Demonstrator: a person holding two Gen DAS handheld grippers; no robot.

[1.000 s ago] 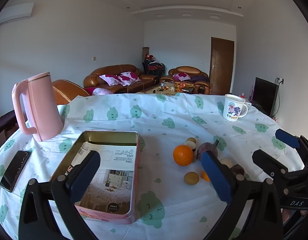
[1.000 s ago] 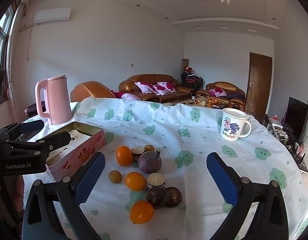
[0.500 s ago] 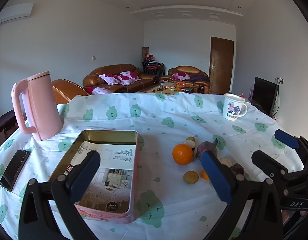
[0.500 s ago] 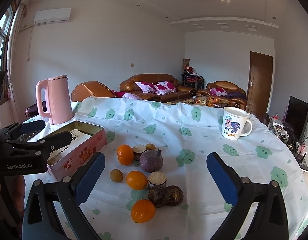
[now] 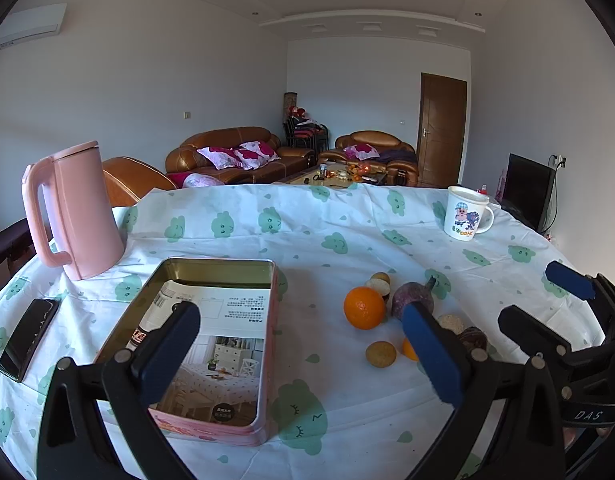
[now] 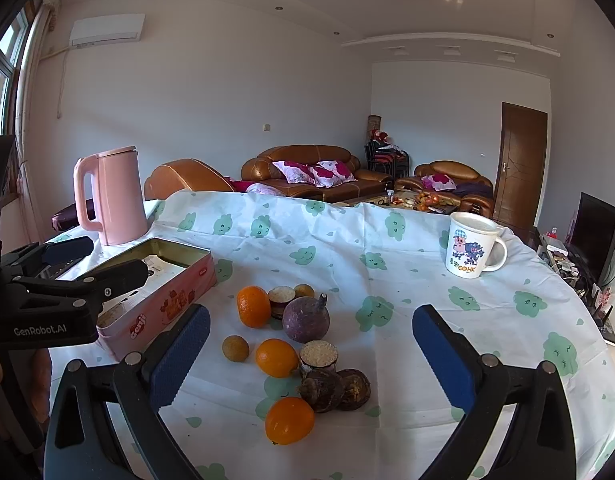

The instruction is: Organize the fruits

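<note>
Tablecloth [image 5: 331, 216] bears tin [image 5: 267, 360], long axis running away from left gripper [image 5: 299, 354].

"GenRobot.AI" is showing on the left gripper [image 6: 41, 330] body, "DAS" on the right gripper [image 5: 587, 415] (partly hidden), "genji" on the pink tin [image 6: 141, 326], "OOHK" on the mug [image 6: 467, 269].

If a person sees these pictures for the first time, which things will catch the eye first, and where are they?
Probably the heap of fruit, with its bright oranges around a dark purple round one, in the middle of the cloud-print tablecloth. To its left lies an open pink tin with a printed sheet inside, and behind that stands a tall pink kettle. Both the left gripper and the right gripper are open and empty in the foreground.
</note>
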